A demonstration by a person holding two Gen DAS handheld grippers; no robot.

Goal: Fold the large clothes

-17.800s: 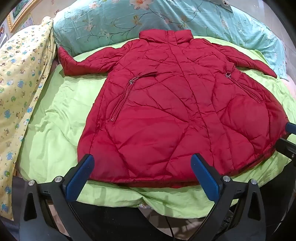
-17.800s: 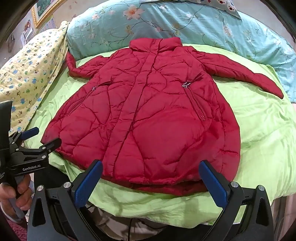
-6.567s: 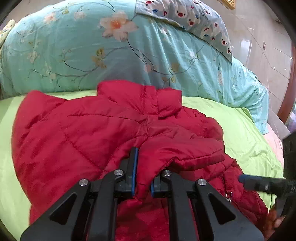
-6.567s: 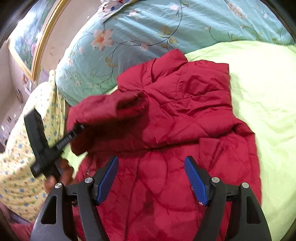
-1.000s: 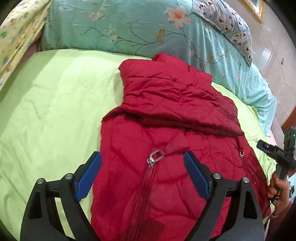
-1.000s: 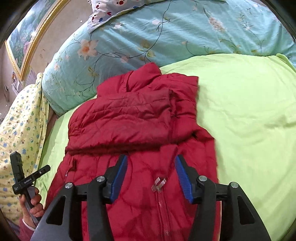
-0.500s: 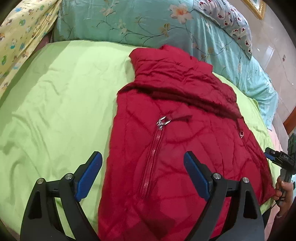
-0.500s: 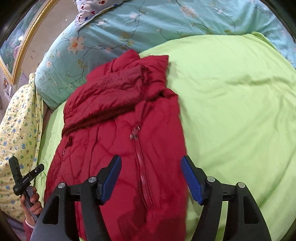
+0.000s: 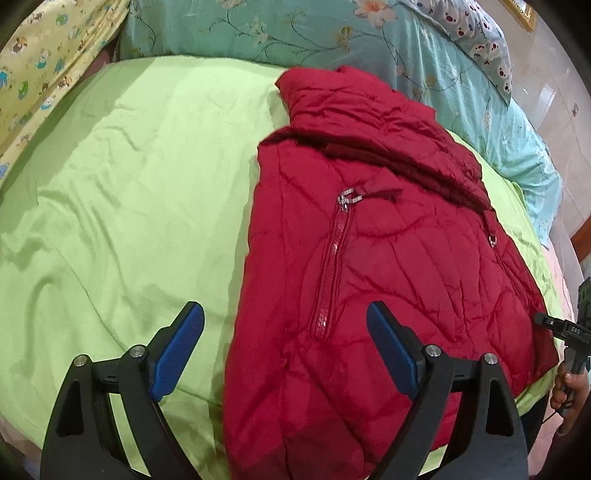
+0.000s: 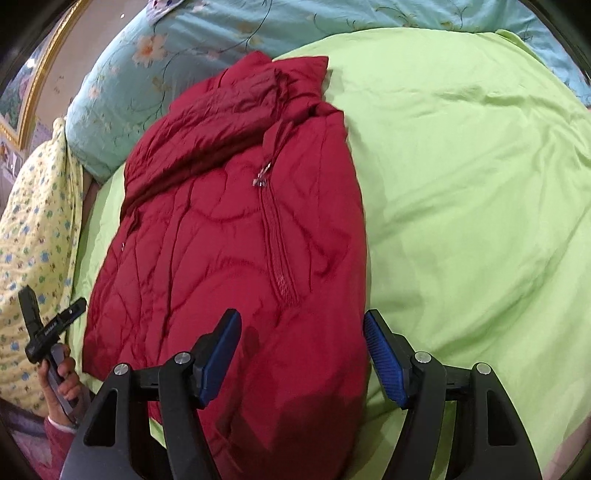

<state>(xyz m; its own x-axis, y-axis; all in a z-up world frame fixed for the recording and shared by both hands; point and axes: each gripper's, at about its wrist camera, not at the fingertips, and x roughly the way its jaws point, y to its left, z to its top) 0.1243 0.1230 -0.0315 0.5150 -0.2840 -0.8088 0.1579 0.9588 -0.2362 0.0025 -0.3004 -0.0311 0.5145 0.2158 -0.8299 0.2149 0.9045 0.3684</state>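
Observation:
A dark red quilted coat (image 9: 369, 258) lies front up on the lime green sheet (image 9: 110, 184), collar toward the far pillows. Both sleeves are folded across its chest, and a pocket zip (image 9: 332, 258) runs down its near half. My left gripper (image 9: 284, 325) hovers open over the coat's lower left edge, its blue pads clear of the cloth. My right gripper (image 10: 301, 328) is open above the coat (image 10: 236, 229) at its lower right edge, pads not pressing. A hand (image 10: 61, 373) holds the left gripper at the left edge of the right wrist view.
A teal floral quilt (image 9: 332, 33) and a bear-print pillow (image 9: 476, 33) are piled at the head of the bed. A yellow patterned blanket (image 10: 33, 229) hangs along the left side. Bare green sheet (image 10: 480, 184) spreads right of the coat.
Both grippers have drawn back from the chest toward the coat's hem. The right jaws have widened. The coat lies as it did.

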